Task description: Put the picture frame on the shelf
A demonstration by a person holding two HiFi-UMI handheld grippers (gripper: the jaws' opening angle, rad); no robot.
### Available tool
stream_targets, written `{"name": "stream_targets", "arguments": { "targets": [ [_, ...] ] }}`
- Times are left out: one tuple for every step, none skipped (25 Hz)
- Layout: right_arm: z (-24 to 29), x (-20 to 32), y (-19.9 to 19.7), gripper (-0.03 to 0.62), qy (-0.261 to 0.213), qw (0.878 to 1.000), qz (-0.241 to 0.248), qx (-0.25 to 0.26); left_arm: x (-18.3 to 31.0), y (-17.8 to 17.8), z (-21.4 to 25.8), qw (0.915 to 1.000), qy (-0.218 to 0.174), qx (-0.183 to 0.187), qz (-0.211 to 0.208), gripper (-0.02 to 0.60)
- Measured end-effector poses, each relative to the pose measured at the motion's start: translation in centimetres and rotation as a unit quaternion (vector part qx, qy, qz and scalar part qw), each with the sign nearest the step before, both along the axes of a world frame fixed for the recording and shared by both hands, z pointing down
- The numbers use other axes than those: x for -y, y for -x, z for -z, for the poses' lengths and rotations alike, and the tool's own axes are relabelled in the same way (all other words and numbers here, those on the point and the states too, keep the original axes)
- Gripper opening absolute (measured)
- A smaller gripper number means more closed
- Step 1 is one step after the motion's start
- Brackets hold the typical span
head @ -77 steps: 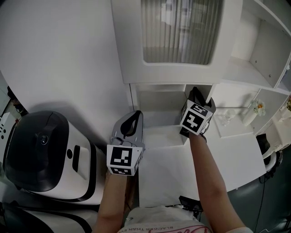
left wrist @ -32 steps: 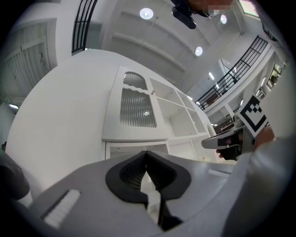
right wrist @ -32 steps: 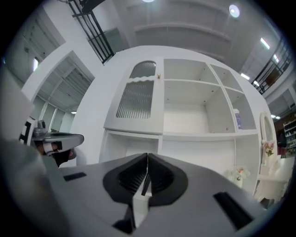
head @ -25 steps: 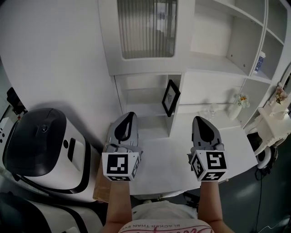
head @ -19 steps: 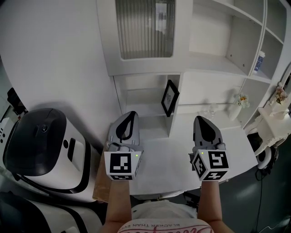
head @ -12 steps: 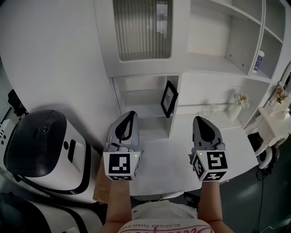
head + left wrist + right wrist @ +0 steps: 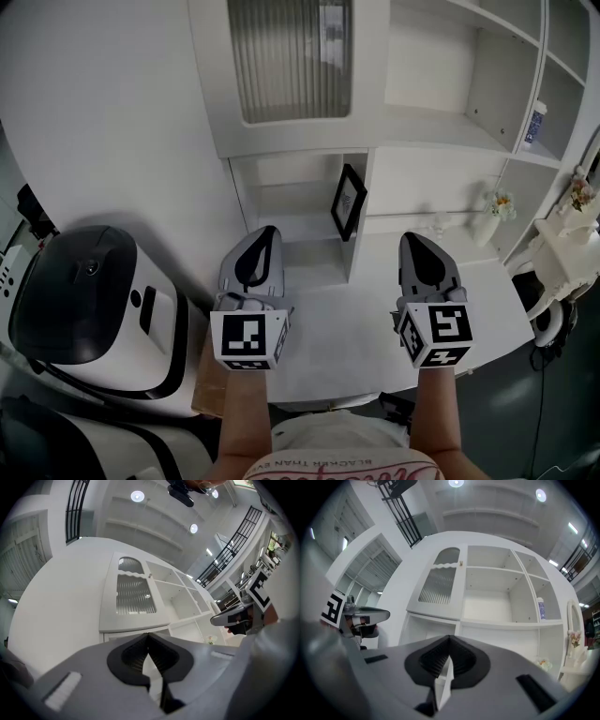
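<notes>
The frame (image 7: 348,202) stands on edge in the shelf (image 7: 298,228) (placement looks done); your left gripper (image 7: 263,232) and right gripper (image 7: 413,239) hover clear, jaws closed and empty, so nothing disturbs it.

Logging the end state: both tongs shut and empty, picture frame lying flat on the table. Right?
Not quite. The picture frame is not flat on the table. The head view shows it standing on edge in the low shelf compartment, by the right wall. The left tongs and right tongs are shut and empty, as stated.
</notes>
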State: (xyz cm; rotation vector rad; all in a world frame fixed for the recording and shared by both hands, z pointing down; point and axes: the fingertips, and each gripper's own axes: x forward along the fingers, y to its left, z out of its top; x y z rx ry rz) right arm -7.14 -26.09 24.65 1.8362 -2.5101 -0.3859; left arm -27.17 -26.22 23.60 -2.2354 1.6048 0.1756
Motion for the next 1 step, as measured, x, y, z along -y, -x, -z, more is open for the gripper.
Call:
{"name": "stream_targets", "arguments": {
  "targets": [
    [0.06, 0.12, -0.06, 0.008, 0.0, 1.0, -0.001, -0.001, 0.07, -0.05, 0.02, 1.0, 0.0, 0.001, 0.0, 0.007]
  ]
}}
